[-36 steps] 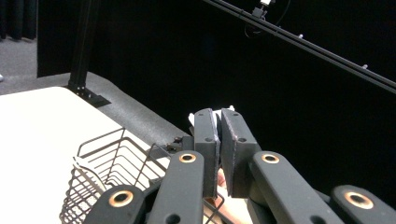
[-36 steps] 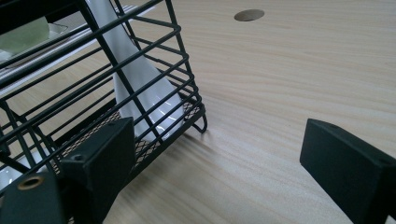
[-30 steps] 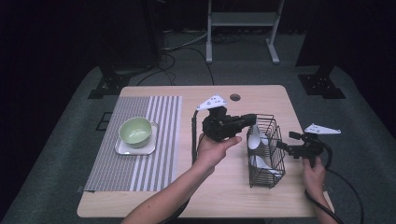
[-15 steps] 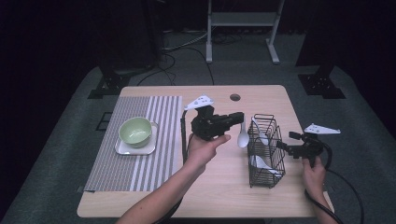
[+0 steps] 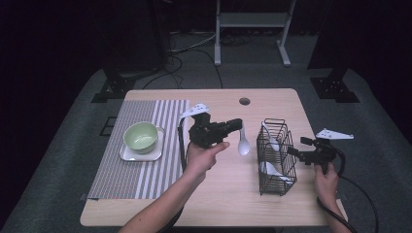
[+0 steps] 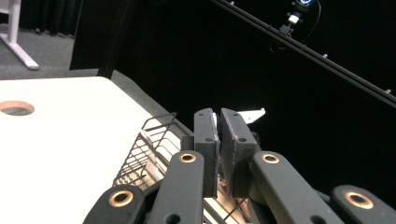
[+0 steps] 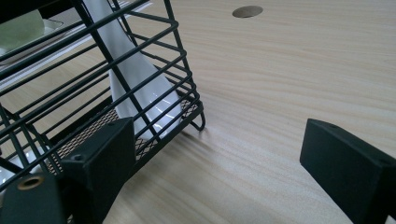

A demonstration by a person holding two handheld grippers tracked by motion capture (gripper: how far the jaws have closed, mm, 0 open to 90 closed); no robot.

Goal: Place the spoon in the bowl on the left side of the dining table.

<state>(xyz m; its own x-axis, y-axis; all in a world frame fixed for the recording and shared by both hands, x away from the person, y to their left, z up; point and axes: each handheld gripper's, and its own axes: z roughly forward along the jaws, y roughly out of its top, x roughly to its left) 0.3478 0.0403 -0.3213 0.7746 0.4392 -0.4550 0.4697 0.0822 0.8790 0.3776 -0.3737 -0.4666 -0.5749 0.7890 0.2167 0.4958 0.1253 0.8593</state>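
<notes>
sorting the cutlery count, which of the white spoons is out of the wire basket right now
The spoon hanging bowl-down from the left gripper, over the table left of the wire basket. The other white spoons stand inside the basket.

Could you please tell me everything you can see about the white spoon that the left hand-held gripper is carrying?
The white spoon is glossy and looks ceramic or plastic, with a short handle and a rounded bowl. It hangs in the air, bowl downward, its handle pinched at the top by the shut left hand-held gripper. It is above the bare wooden table, between the striped placemat and the black wire basket, and touches neither. Similar white spoons stand inside that basket.
</notes>
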